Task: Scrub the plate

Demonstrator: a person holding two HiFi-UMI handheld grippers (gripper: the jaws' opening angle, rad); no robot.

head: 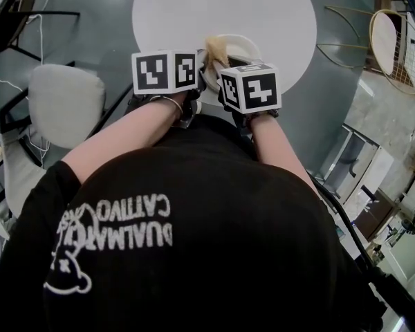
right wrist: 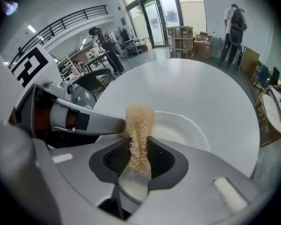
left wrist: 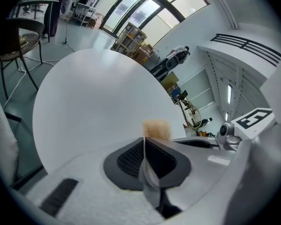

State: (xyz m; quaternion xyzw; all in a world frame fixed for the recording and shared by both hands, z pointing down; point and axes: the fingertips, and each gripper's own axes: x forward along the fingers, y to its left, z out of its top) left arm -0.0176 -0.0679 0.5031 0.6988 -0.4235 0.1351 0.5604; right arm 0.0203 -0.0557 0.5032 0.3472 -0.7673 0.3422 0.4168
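A white plate (head: 247,45) is at the near edge of the round white table (head: 194,5). In the right gripper view the plate (right wrist: 185,130) lies just beyond my jaws. My right gripper (right wrist: 139,146) is shut on a tan loofah scrubber (right wrist: 139,125), whose upper end stands over the plate's left part. From the left, the left gripper's fingers (right wrist: 100,123) reach the plate's rim beside the scrubber. My left gripper (left wrist: 144,142) is shut, a thin white edge pinched between its pads, with the scrubber (left wrist: 158,128) right behind. In the head view both marker cubes hide the jaws; the scrubber (head: 214,47) shows between them.
A grey-cushioned chair (head: 66,102) stands left of the table and a wire-frame chair (head: 394,40) at the right. The person's torso fills the lower head view. People (right wrist: 234,22) and shelves stand far off by the windows.
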